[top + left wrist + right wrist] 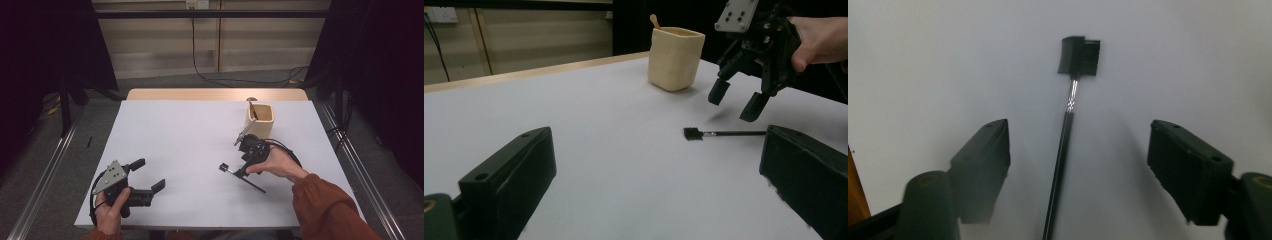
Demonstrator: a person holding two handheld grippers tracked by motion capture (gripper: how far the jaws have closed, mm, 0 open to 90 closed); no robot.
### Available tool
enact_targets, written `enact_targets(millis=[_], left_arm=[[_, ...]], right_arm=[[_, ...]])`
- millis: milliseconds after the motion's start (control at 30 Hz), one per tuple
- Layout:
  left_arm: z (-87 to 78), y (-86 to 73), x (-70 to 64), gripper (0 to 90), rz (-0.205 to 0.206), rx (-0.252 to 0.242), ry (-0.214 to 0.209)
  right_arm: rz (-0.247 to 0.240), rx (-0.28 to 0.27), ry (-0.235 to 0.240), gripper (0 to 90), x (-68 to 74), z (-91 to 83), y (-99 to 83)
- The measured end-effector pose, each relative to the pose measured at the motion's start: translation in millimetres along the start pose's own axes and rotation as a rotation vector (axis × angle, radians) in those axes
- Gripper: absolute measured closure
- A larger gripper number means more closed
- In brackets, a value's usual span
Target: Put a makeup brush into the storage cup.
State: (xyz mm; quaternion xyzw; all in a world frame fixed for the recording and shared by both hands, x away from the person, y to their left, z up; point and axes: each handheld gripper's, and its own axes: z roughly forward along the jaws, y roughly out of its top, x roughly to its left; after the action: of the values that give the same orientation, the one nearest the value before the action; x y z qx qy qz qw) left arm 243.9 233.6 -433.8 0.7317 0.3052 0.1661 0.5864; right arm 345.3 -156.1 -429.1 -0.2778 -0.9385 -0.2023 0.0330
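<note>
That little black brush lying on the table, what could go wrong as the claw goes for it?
The brush is thin and lies flat on the table, so the open right gripper might close above the handle and miss, or flick it away. The cup stands close behind and could get bumped.

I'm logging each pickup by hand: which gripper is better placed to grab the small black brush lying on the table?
Right. The right gripper hangs open just above the brush, whose handle runs between its jaws. The left gripper is open too, but sits far off at the table's near left corner.
</note>
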Motion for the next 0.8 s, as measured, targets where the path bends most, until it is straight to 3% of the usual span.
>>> enact_targets(millis=[233,600,800], left_arm=[[0.1,0.0,0.2,1.7,0.005,0.001,-0.004],[0.0,0.3,-0.5,1.7,0.007,-0.001,-0.01],[0.4,0.3,-0.7,1.7,0.007,-0.001,-0.013]], right_arm=[[-0.019,0.084,0.0,40.5,-1.3,9.2,3.6],[-0.043,0.196,0.012,52.9,-1.4,21.3,14.4],[-0.047,0.215,0.018,62.2,0.0,25.6,16.9]])
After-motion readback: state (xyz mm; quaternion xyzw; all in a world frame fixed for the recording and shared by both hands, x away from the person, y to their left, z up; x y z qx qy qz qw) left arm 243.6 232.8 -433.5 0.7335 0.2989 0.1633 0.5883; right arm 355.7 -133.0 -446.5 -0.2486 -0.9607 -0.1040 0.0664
